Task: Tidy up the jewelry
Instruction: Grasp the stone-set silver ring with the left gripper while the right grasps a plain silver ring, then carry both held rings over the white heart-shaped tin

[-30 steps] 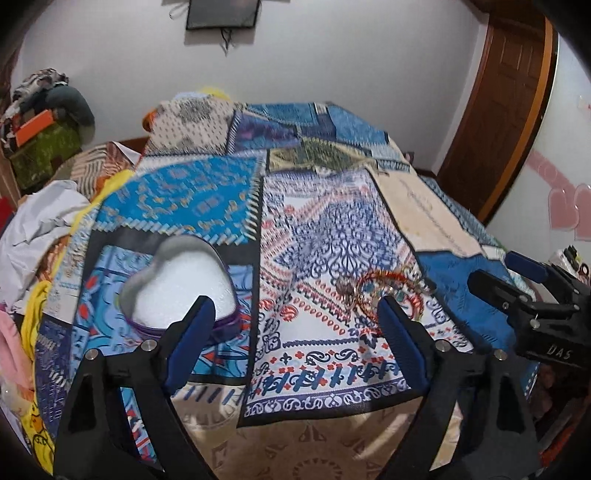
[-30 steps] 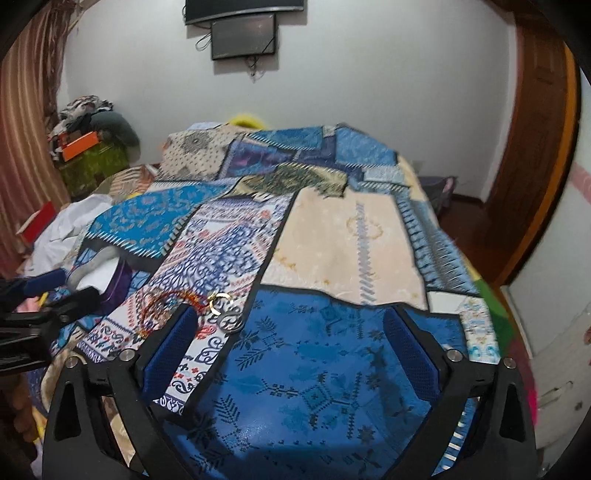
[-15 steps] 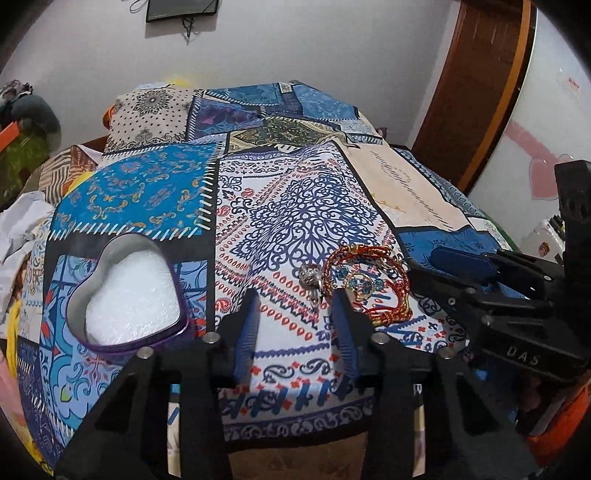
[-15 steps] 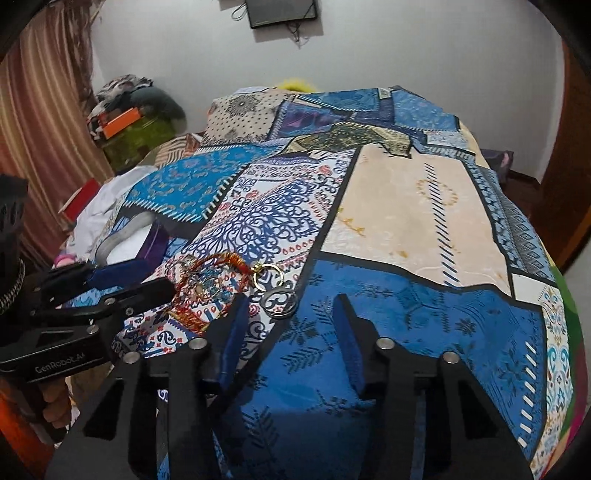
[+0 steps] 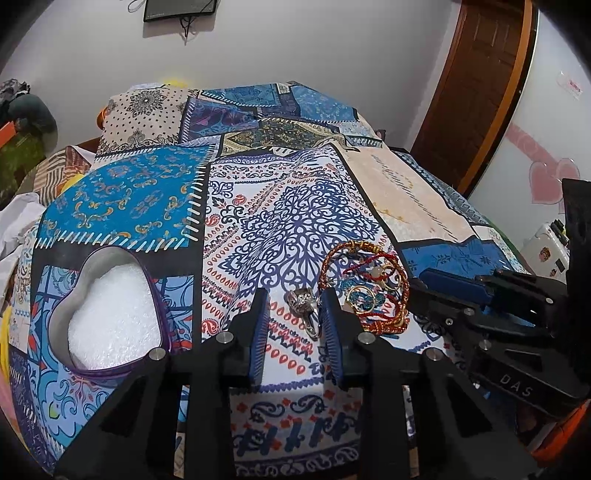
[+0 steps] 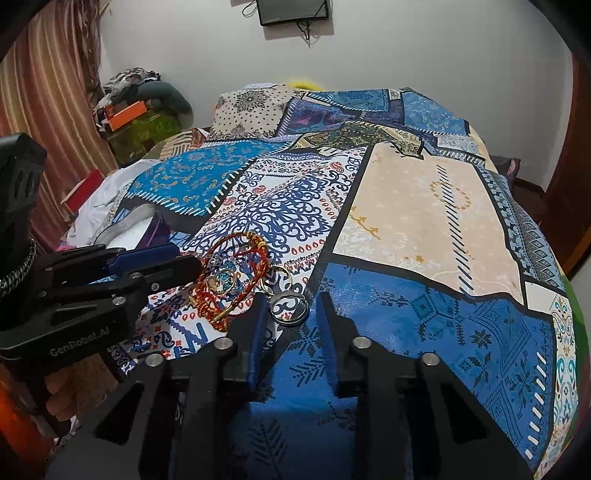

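Left gripper [image 5: 293, 308], jaws just narrowed but gripping nothing, has the ornate silver ring [image 5: 303, 305] between its tips, bracelet pile [image 5: 365, 288] just right; right gripper [image 6: 291, 312], likewise narrowed and unloaded, has the plain ring [image 6: 289, 309] just ahead between its tips.

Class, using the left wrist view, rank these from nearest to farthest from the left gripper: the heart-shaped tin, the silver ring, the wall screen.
1. silver ring, just ahead of the left gripper
2. heart-shaped tin, lower left on the bedspread
3. wall screen, on the far wall
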Demonstrator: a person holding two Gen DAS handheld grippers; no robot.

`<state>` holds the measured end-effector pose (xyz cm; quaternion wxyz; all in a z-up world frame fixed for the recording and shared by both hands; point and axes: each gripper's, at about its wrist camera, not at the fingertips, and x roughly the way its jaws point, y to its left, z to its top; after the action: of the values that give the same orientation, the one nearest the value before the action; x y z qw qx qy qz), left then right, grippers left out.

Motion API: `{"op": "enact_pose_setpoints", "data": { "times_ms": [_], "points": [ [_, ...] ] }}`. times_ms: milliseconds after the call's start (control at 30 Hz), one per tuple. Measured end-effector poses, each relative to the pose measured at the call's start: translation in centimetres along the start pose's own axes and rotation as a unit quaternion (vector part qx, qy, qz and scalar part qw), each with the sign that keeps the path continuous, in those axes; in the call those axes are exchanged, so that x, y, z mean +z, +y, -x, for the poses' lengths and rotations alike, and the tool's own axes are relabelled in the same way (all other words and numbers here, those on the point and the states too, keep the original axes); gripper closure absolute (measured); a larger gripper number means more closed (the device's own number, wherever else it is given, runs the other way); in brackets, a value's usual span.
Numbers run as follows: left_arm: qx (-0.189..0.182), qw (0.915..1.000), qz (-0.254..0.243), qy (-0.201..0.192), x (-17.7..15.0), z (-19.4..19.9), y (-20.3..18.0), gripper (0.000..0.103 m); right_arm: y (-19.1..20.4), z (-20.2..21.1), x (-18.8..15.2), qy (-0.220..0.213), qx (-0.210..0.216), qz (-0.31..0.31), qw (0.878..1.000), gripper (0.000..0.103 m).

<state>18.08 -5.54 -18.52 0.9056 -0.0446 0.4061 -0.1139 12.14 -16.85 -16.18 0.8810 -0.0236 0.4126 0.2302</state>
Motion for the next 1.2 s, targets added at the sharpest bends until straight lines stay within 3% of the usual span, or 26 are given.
{"op": "enact_pose_setpoints", "data": {
  "times_ms": [100,467,867,1200],
  "points": [
    [0.000,1.0000,-0.003,0.001,0.0,-0.1,-0.2,0.088,-0.1,0.0,0.0,-0.002,0.000,-0.001,1.000,0.083],
    [0.006,0.9998,-0.001,-0.020,0.2,2.4,-0.4,0.088,-0.1,1.0,0.3,-0.006,-0.005,-0.021,1.000,0.083],
    [0.017,0.9971,0.005,-0.074,0.5,8.1,0.2,0.088,2.0,5.3,2.8,-0.065,-0.013,-0.017,0.998,0.083],
    [0.042,0.9910,0.021,-0.126,0.5,12.8,3.1,0.088,5.7,7.1,4.6,-0.105,-0.012,0.009,0.994,0.083]
  ]
}}
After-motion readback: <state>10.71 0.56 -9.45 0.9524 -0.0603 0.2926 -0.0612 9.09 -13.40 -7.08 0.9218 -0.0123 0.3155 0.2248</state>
